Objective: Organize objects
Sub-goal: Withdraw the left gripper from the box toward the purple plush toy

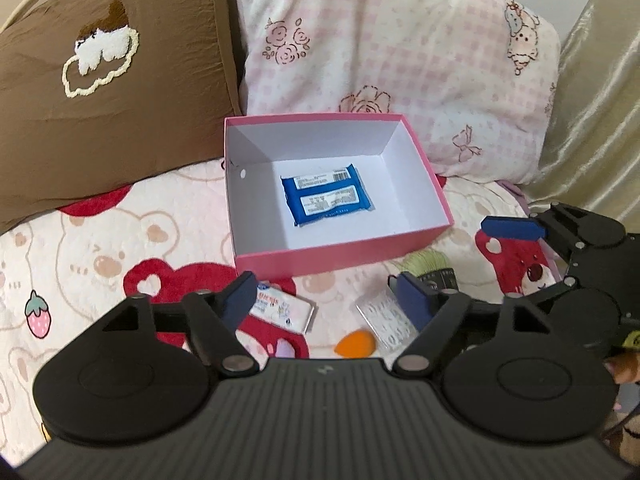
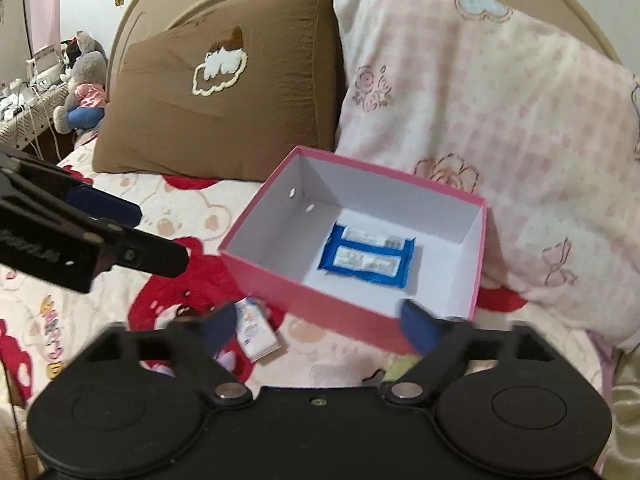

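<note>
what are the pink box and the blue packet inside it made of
Pink box: looks like matte cardboard, with crisp folded corners, a white inside and punched holes in one wall.
Blue packet: probably glossy plastic film, soft and slightly crinkled, with white printed labels.

Pink cardboard box [image 1: 344, 258], white inside, holds a blue plastic packet [image 1: 329, 199] with white labels. At ten o'clock, brown fabric pillow [image 1: 108, 92]; at one o'clock, pink-checked pillow [image 1: 400, 40].

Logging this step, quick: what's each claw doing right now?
Left claw: open, holding nothing.
Right claw: open, holding nothing.
</note>
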